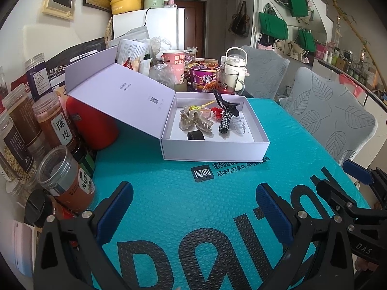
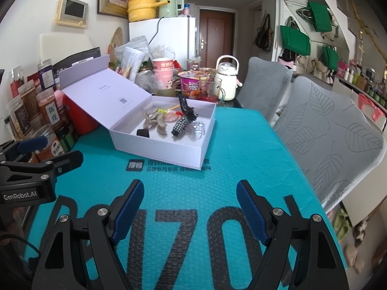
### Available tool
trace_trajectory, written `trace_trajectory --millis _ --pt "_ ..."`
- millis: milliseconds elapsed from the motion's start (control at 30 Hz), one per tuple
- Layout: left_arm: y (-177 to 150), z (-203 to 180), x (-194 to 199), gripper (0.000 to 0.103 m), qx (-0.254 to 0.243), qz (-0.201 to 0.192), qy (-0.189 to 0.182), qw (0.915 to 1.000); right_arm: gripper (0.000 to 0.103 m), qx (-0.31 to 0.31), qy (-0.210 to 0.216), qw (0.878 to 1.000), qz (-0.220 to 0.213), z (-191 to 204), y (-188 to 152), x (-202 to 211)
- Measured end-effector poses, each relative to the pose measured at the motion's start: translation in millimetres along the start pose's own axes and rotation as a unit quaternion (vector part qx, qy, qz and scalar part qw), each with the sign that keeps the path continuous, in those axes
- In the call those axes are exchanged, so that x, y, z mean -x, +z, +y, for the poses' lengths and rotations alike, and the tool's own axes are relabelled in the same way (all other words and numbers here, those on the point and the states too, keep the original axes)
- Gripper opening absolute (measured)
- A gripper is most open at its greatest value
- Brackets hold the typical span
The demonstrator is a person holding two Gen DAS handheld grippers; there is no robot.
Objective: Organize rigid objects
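Left tool (image 1: 193,207): wide open, empty | Right tool (image 2: 189,205): wide open, empty | Box (image 2: 169,152): lid open, hair clips (image 1: 196,120) inside, on bench (image 1: 169,188)

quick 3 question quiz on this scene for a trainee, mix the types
1. True or false: the white box has its lid shut.
2. Which lies in the box? A) black hair claw B) spoon C) scissors
3. Fill in: both the left gripper and the right gripper have their fingers ____ over the teal mat.

Key: 1 false; 2 A; 3 open
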State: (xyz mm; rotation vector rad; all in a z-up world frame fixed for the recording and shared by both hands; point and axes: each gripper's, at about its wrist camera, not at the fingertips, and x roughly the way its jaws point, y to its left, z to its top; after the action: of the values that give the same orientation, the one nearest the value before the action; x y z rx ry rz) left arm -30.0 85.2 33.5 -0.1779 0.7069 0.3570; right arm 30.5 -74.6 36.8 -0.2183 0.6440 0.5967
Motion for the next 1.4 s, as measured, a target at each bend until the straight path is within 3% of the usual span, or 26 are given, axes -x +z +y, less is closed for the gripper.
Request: trace_trajectory --millis 1400 --pt "-2.6 -4.2 -1.3 0.103 -0.025 0.008 0.001 0.9997 0.081 0.006 -0.004 1.000 0.012 0.0 -0.8 -9.5"
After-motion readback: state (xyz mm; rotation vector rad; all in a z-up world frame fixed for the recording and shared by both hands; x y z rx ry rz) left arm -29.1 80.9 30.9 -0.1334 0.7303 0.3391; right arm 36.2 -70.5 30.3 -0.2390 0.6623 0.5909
